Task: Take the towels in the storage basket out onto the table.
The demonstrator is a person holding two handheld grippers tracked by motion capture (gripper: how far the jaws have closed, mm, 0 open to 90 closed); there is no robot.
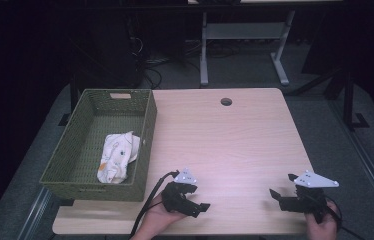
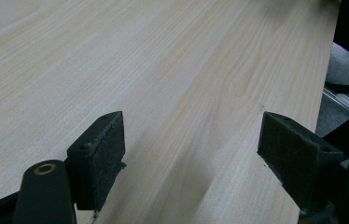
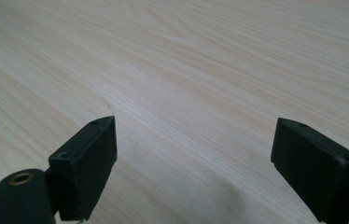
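Left gripper [image 1: 191, 196] and right gripper [image 1: 286, 192] rest low near table [image 1: 235, 145] front edge, jaws apart, empty. Cloth [image 1: 117, 156] lies in basket [image 1: 147, 131], likely stowed.

No readable text, label, brand or number being shown, small marks on the cloth [image 1: 117, 156] being too blurred to be read

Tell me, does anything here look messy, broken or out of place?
Nothing much. The cloth lies crumpled in the green basket, which sits at the table's left edge, hanging slightly over it. Both tongs, left and right, are open over bare wood. The left one's pad looks a little frayed.
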